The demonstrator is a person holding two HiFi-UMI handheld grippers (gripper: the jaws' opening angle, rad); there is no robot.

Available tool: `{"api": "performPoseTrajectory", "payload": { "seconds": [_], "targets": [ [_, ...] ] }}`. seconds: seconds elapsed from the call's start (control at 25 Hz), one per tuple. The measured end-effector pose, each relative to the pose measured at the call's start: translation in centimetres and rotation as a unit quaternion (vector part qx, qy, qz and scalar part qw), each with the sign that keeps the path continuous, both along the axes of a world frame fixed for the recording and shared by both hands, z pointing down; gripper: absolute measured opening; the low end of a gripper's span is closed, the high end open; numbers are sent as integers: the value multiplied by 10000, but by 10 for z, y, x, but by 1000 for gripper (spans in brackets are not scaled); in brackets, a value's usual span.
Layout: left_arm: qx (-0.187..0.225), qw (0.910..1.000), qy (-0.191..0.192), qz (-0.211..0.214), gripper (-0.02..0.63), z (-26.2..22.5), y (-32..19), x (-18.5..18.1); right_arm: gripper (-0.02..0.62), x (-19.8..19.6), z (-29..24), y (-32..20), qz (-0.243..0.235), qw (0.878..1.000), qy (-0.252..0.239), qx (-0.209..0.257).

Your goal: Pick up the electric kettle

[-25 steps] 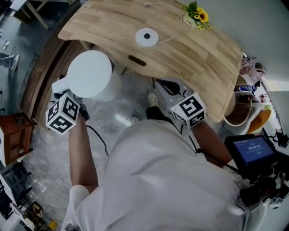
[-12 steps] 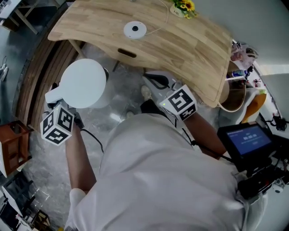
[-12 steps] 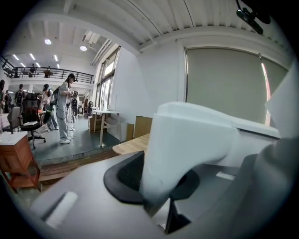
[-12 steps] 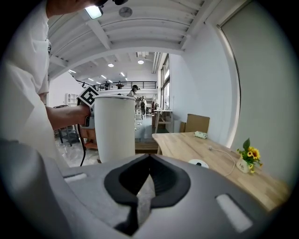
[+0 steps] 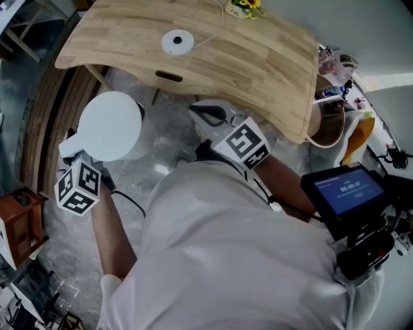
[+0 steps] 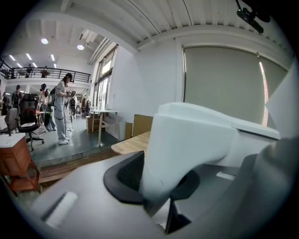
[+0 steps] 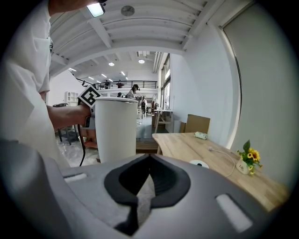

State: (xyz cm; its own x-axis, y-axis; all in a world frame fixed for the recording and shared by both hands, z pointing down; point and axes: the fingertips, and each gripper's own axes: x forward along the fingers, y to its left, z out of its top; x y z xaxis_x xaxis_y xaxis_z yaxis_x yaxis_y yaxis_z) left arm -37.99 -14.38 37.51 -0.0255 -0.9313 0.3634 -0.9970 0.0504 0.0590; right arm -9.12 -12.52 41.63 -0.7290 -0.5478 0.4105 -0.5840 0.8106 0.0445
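Note:
The white electric kettle hangs in the air left of the wooden table, over the floor. My left gripper is shut on its handle, which fills the space between the dark pads in the left gripper view. In the right gripper view the kettle stands upright as a tall white cylinder with the left marker cube behind it. The round white kettle base lies bare on the table with its cord. My right gripper is shut and holds nothing, near the table's front edge.
A small vase of sunflowers stands at the table's far edge. A wooden bin and a tablet screen are at the right, a brown stool at the left. People stand far off in the hall.
The kettle in my left gripper has come a little further from the table and nearer to me. The right gripper stays shut and has shifted with the body.

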Motion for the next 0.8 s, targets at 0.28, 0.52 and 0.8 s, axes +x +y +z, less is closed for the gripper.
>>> {"api": "performPoseTrajectory", "payload": {
  "seconds": [0.28, 0.52, 0.8],
  "targets": [
    [35, 9999, 18, 98, 81, -1, -4, 3, 2, -2, 0, 0, 9, 10000, 36, -5],
    [53, 9999, 22, 153, 83, -1, -8, 8, 2, -1, 1, 0, 22, 10000, 44, -6],
    [49, 9998, 34, 176, 83, 0, -9, 10, 2, 0, 1, 0, 22, 10000, 58, -15]
  ]
}}
